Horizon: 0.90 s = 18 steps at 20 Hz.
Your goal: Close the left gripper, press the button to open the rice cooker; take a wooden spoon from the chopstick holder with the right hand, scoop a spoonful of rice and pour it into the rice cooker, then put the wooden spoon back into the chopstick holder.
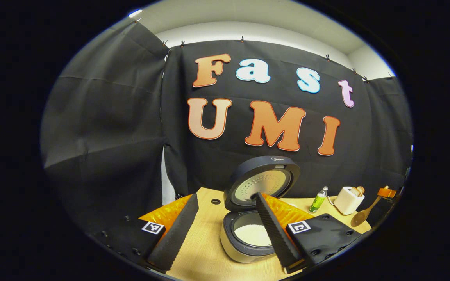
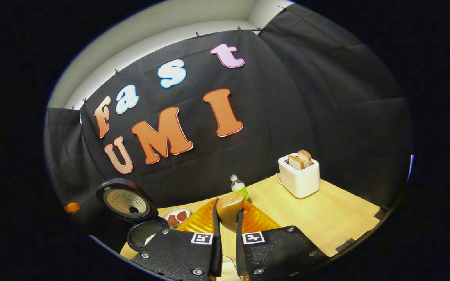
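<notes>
Rice cooker (image 1: 253, 210) lid up; right gripper (image 2: 228, 230) pinches wooden spoon (image 2: 229, 210) (prob. empty), left gripper (image 1: 225, 230) fingers spread. Scoop/pour/return left.

**Left spread wide, right clamped**

The left gripper (image 1: 225, 230) hangs tilted downward with its fingers (image 1: 176, 230) spread far apart. The right gripper (image 2: 228, 234) has both fingers (image 2: 215, 234) pressed on a wooden spoon (image 2: 229, 210), held aloft.
</notes>
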Each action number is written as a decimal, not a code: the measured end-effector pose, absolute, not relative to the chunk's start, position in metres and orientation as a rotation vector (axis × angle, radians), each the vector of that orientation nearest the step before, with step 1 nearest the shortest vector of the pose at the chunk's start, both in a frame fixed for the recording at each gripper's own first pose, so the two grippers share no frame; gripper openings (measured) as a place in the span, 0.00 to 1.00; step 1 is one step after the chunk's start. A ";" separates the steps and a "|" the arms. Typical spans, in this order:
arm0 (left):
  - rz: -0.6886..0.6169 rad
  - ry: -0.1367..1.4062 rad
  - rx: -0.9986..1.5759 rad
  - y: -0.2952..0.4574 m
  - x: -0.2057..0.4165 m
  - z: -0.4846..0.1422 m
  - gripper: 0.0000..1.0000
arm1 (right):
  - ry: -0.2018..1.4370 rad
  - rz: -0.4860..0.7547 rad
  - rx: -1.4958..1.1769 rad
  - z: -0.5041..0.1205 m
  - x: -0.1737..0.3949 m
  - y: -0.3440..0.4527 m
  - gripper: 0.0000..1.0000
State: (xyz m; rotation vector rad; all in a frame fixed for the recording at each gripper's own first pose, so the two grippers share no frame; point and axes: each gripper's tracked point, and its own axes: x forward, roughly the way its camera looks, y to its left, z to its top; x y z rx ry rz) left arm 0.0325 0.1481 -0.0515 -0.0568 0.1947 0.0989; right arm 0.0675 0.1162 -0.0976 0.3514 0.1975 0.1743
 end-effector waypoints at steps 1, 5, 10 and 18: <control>0.110 0.194 -0.051 0.147 0.032 -0.051 0.98 | 0.219 0.179 0.364 -0.112 0.071 0.114 0.13; 0.151 0.201 -0.045 0.145 0.024 -0.056 0.98 | 0.285 0.196 0.379 -0.158 0.087 0.108 0.13; 0.192 0.224 -0.028 0.144 0.012 -0.064 0.98 | 0.347 0.205 0.462 -0.201 0.103 0.101 0.13; 0.216 0.220 0.013 0.146 0.006 -0.055 0.98 | 0.376 0.237 0.556 -0.227 0.112 0.095 0.16</control>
